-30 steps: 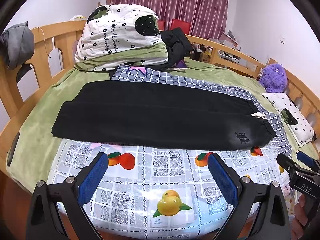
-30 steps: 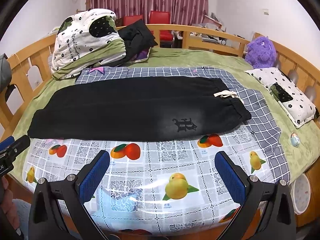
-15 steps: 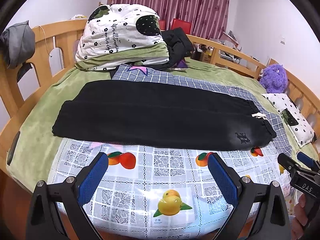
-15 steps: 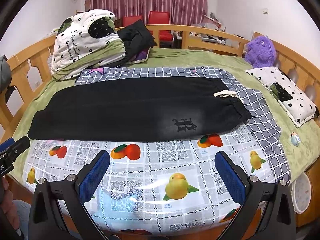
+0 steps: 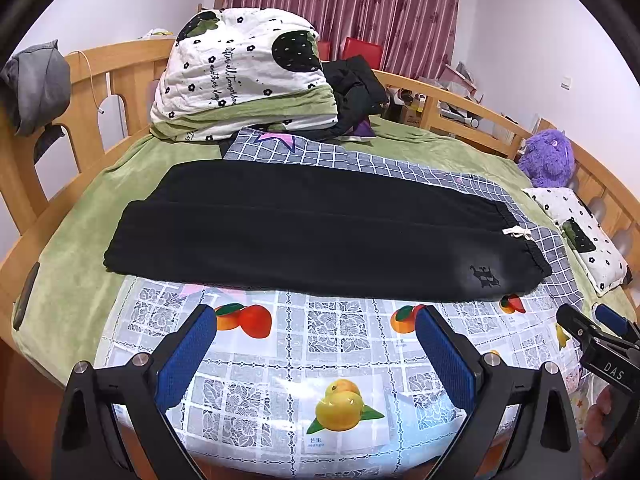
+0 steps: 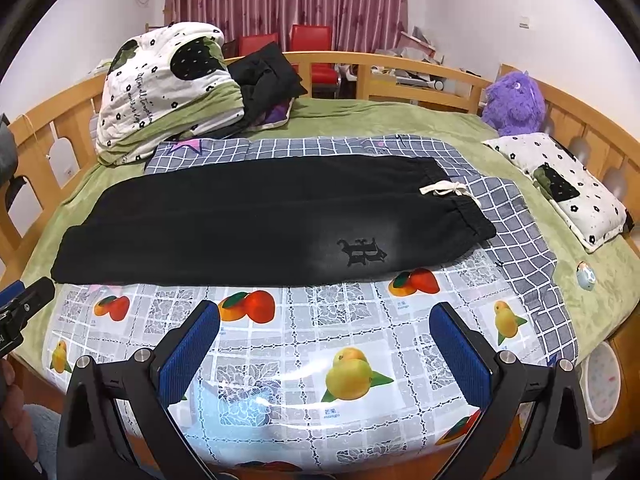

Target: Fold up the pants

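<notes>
Blue-padded and spread wide, the jaws of the left gripper (image 5: 316, 354) hold nothing and hang above a glossy fruit-print tablecloth (image 5: 320, 344), with a printed mango between the two fingers. The right gripper (image 6: 324, 352) stands the same way over the same cloth, jaws wide apart and empty, and its tip shows at the far right edge of the left wrist view. Just beyond both pairs of fingertips lie the black pants (image 5: 312, 236), spread flat and lengthwise across the view, one leg laid over the other. Their waistband, with a cream drawstring (image 6: 444, 190) and a dark embroidered logo (image 6: 362, 252), lies ahead and to the right of the right jaws; the leg cuffs lie ahead and to the left of the left jaws. Under the pants' far edge a grey checked sheet (image 6: 516, 232) shows, on a green blanket (image 5: 76, 240). Farther ahead, left of the jaws, sits a folded floral quilt (image 5: 240, 76) beside a heap of dark clothes (image 5: 356, 88). Far right rest a small floral pillow (image 6: 568, 188) and a purple plush toy (image 6: 514, 98), against the wooden bed rail (image 6: 420, 76).
</notes>
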`<state>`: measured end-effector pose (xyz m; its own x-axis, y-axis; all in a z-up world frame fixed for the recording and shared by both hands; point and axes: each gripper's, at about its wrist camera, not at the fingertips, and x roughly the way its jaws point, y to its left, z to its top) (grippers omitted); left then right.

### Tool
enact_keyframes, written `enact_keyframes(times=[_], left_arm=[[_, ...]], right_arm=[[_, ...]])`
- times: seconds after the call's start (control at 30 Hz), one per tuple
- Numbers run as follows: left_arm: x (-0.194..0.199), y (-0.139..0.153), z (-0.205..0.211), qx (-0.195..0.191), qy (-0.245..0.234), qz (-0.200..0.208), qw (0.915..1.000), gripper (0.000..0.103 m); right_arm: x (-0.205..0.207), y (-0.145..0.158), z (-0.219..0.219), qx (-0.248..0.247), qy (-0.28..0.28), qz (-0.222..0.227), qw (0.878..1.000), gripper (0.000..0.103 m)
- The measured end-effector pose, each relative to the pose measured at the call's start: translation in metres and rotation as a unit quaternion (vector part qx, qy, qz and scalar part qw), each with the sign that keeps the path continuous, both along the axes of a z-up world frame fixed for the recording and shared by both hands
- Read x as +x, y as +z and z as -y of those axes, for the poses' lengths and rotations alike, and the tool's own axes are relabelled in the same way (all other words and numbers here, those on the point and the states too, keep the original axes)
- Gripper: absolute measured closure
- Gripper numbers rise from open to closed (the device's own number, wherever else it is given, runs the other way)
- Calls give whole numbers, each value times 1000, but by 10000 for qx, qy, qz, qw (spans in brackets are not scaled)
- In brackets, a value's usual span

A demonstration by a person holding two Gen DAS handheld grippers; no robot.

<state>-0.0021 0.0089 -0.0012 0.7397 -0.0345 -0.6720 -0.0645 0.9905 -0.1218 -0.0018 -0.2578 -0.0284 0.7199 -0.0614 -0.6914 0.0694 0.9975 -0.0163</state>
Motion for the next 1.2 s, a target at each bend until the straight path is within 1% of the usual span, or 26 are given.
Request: enact_keyframes(times=[0.37,0.67,0.73,0.83,0.97,1.03,1.13,1.2], left_arm=[[0,2,-2,-5,14,4,10000,3],[-1,2,-4,-14,7,10,10000,3],[-1,2,-3,-24,17,16,10000,3],[-3,3,-5,-106,64,54,9999,3],[-3,4,-7,-248,63,157,9995,3],[-3,6,-9,-387,47,300,9988,3],[0,11,-14,-602,2,510,9969,3],[9,16,-19,-586,-67,539,9968,3]], right_arm=[[-1,0,2,128,9,1,9999,0],[-2,-1,-8,-116,157,-18,9998,0],[-3,-1,-11,-168,223,-4,9996,5],[-5,0,-14,-182,344,-19,9992,6],[-4,0,-12,-26,431,-13,9991,7],[-1,-2,-9,107,470,-91,9988,9],[9,-5,-6,301,435,-183,9984,10],[18,-6,-4,402,415,-224,9981,14]])
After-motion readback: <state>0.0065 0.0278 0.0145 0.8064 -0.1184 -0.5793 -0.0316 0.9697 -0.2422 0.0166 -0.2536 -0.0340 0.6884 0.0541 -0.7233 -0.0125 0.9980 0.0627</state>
